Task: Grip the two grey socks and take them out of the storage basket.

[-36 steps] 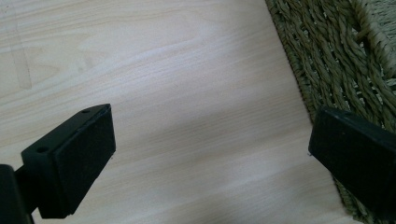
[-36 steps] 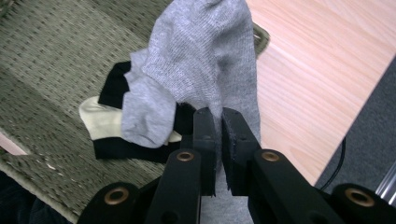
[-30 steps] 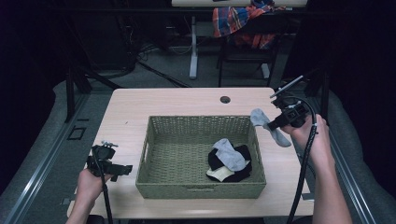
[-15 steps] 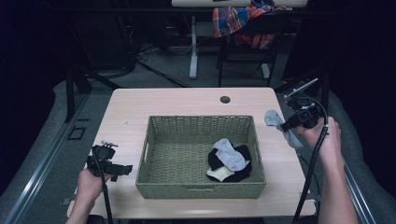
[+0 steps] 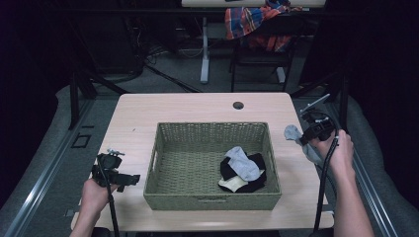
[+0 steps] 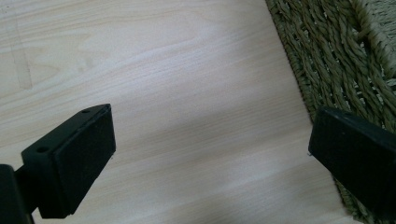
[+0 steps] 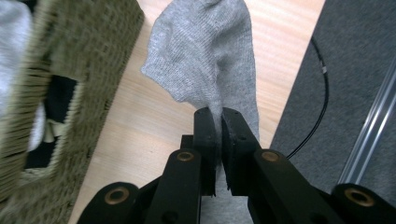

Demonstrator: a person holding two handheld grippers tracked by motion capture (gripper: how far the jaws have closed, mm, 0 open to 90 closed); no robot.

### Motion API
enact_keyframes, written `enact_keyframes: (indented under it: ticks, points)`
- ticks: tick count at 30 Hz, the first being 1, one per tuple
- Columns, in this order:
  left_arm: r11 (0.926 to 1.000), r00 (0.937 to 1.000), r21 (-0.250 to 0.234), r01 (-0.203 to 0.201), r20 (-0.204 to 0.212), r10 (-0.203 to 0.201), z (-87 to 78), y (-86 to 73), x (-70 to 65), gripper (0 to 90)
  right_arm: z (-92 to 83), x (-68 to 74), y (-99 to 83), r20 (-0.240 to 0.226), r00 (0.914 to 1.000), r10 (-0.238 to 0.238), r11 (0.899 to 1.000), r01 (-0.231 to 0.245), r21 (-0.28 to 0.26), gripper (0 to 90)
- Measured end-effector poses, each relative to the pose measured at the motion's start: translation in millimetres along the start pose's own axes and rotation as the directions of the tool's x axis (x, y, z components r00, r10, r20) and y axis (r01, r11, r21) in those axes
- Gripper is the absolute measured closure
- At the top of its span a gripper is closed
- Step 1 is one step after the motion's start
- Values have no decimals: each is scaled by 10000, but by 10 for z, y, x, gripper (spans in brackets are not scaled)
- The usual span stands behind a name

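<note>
My right gripper (image 5: pixel 305 138) (image 7: pixel 219 116) is shut on a grey sock (image 5: pixel 294 133) (image 7: pixel 205 56), which hangs from its jaws over the table just right of the woven basket (image 5: pixel 163 163) (image 7: pixel 84 42). Inside the basket lie a second grey sock (image 5: pixel 242 163) on top of black (image 5: pixel 257 165) and cream (image 5: pixel 231 184) ones. My left gripper (image 5: pixel 129 178) (image 6: pixel 210 154) rests low at the table's front left, beside the basket's left wall (image 6: pixel 336 60), jaws wide apart with bare wood between them.
The wooden table (image 5: pixel 197 106) has a small round cable hole (image 5: pixel 238 105) at its back edge. Dark floor and a cable (image 7: pixel 317 102) lie past the table's right edge. A plaid cloth (image 5: pixel 257 19) hangs on a chair behind.
My right gripper has come down and toward the table's right edge with the grey sock, which now hangs bunched from the jaws. The left gripper has kept still.
</note>
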State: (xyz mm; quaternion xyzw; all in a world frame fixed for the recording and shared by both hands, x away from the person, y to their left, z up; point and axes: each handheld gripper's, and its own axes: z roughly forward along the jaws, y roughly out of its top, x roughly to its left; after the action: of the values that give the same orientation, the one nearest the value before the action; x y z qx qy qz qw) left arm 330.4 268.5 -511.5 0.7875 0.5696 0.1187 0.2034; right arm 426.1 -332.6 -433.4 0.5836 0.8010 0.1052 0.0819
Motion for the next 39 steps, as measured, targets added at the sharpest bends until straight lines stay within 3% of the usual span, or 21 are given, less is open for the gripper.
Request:
enact_keyframes:
  ticks: [1,5,6,10,11,15,21,24,29,35,39]
  points:
    - [10000,10000,-1,-2,1,2,0,0,-1,9,52,-3,-6,-74,9999,81,9998,-82,-158,855]
    - [10000,10000,-1,-4,0,4,-2,-1,-1,9,209,-10,6,-177,9998,126,9999,-126,36,854]
    - [10000,10000,-2,-5,-3,5,-3,-1,-1,9,259,-21,12,-263,9996,-36,9996,44,293,854]
    - [10000,10000,10,-17,-6,17,-1,0,-2,9,427,-24,2,-403,9990,185,9985,-164,524,854]
    - [10000,10000,14,-18,-5,18,-1,0,-1,9,462,-38,7,-481,9988,68,9973,-33,738,854]
    - [10000,10000,-9,-10,-30,10,-3,0,2,9,610,-48,-19,-666,9971,377,9969,-329,712,853]
    - [10000,10000,-8,5,-18,-5,-3,0,-1,9,748,-20,-29,-808,9960,387,9938,-300,1070,844]
    - [10000,10000,-1,4,-25,-4,-2,0,-2,9,773,-22,-19,-1054,9935,429,9928,-306,1155,784]
    - [10000,10000,-1,5,-22,-5,-2,0,-2,9,636,19,11,-973,9951,181,9963,-97,859,605]
    - [10000,10000,-2,0,-12,0,0,1,-2,9,216,121,45,-1040,9946,40,9996,-67,-260,397]
    - [10000,10000,7,-7,-6,7,0,2,-3,9,-54,236,61,-1071,9934,-405,9964,321,-789,258]
